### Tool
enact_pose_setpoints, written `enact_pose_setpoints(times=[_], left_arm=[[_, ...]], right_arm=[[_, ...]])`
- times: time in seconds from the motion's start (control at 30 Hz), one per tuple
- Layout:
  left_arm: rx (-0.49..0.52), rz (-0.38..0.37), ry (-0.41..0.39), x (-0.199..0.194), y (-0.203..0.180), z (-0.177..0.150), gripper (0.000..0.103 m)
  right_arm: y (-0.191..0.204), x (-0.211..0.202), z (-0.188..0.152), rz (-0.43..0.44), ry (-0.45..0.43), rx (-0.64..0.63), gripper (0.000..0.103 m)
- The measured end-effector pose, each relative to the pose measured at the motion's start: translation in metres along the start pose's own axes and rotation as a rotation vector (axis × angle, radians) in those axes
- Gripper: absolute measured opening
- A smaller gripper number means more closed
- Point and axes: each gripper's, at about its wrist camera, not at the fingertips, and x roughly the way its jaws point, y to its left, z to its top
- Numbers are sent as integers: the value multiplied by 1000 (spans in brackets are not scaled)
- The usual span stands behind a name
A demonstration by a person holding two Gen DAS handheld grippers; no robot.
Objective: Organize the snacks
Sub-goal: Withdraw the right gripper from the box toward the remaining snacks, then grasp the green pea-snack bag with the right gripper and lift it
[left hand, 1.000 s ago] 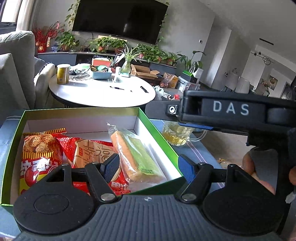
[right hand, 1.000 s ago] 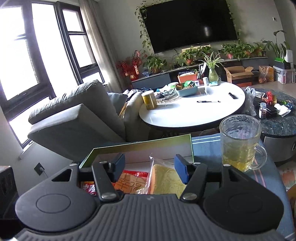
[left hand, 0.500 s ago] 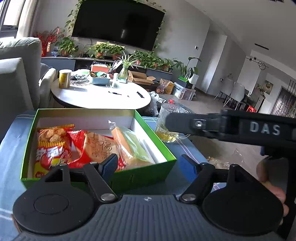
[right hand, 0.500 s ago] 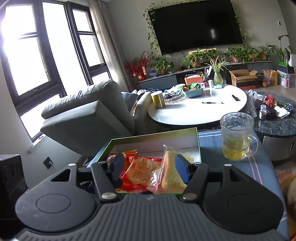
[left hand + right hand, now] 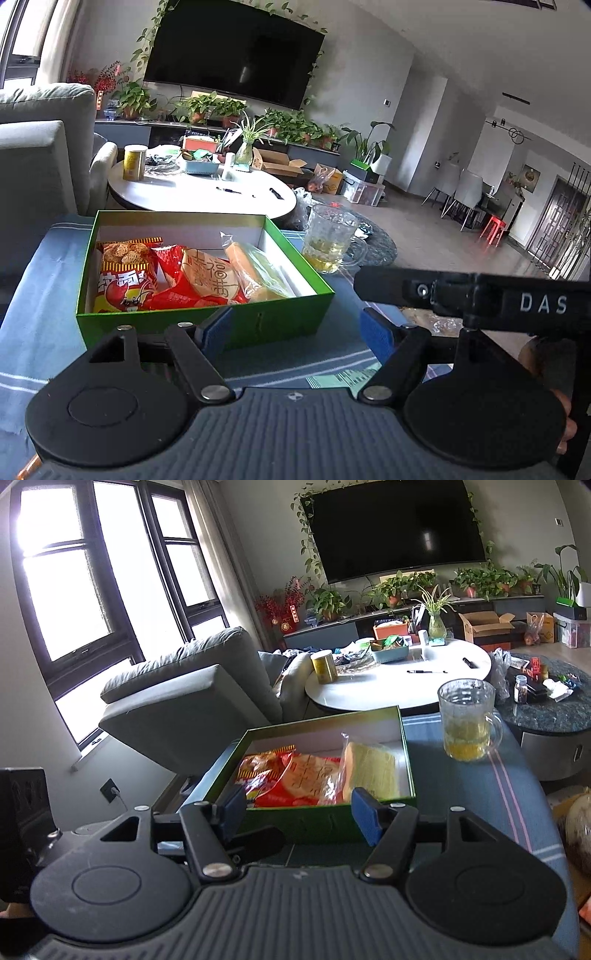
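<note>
An open green box (image 5: 280,325) with a white inside stands on a blue striped cloth. In it lie a red and yellow crab-print bag (image 5: 123,277), a red wrapped cake (image 5: 203,280) and a clear pack with a yellow-green cake (image 5: 258,273). The box also shows in the right wrist view (image 5: 317,825), with the same snacks (image 5: 306,779). My left gripper (image 5: 297,330) is open and empty just in front of the box. My right gripper (image 5: 299,812) is open and empty at the box's near wall. The right gripper's body (image 5: 480,295) crosses the left wrist view.
A glass mug (image 5: 330,240) with yellow tea stands right of the box, also in the right wrist view (image 5: 467,720). Behind are a white round table (image 5: 199,192) with a yellow can (image 5: 133,162) and a grey sofa (image 5: 192,701). A dark side table (image 5: 546,705) holds small items.
Both grippers have drawn back from the box, so the whole box now shows in front of them. Both stay open and empty. The snacks have not moved.
</note>
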Motion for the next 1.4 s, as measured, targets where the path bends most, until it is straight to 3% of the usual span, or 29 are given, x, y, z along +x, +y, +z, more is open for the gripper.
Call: enact_pose_setpoints(times=[0.83,1.0,1.3,1.4], left_arm=[[22,-35,83,-28,-22,-42,73],[38,-46,116,-20,-28,-49,73],[36,-33,167,-5,-27,-54,73],[31,-27,184,1,-25,-57,73]], right_arm=[[-23,-47,-45,-99,61,80,57],[-37,-39,-53,-167,87,101,58],[-80,-5,-57,-302,135,228,73],[-95,4,-63,-302,175,287,73]])
